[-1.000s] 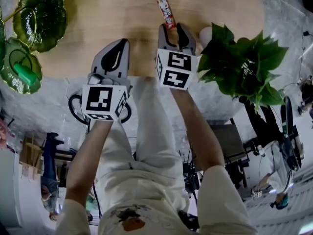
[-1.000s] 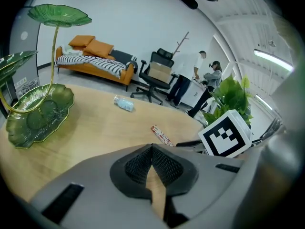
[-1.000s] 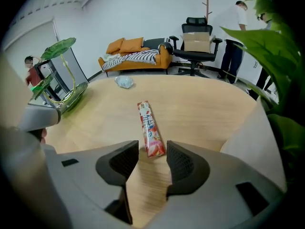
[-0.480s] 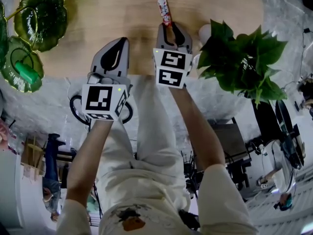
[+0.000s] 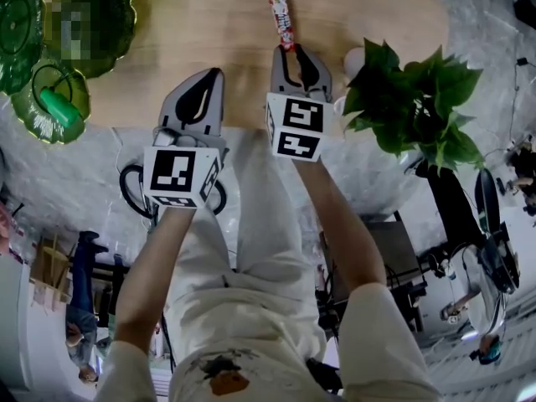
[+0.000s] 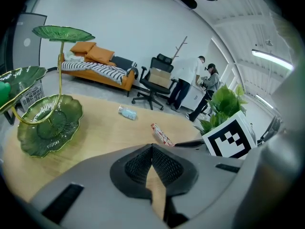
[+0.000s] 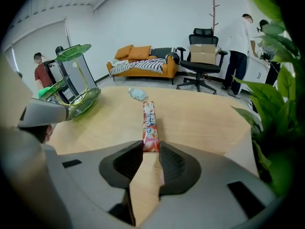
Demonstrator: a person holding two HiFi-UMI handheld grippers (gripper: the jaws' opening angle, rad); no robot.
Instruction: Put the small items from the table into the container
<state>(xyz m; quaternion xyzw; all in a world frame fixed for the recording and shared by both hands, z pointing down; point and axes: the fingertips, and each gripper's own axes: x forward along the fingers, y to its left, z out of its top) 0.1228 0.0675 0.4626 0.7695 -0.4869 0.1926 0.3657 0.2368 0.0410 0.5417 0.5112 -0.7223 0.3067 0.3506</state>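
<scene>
A long red candy stick [image 5: 281, 19] points away from me over the wooden table [image 5: 193, 32]. My right gripper [image 5: 289, 50] is shut on its near end [image 7: 149, 120], and the rest of the stick juts out beyond the tips. My left gripper [image 5: 213, 72] hangs beside it on the left, shut with its tips touching and nothing between them [image 6: 152, 148]. The container is a green leaf-shaped tiered dish stand [image 5: 50, 103] at the table's far left [image 6: 47, 123], with a green item [image 5: 59, 107] in one dish. A small pale-blue packet [image 7: 138, 94] lies farther out on the table [image 6: 127, 112].
A leafy potted plant [image 5: 414, 107] stands close on the right of my right gripper. Beyond the round table's far edge are an orange sofa [image 7: 143, 63], an office chair [image 7: 202, 61] and people standing [image 6: 188, 78].
My right jaws have closed on the near end of the candy stick. Both grippers have risen a little, and the stick has come up with the right one.
</scene>
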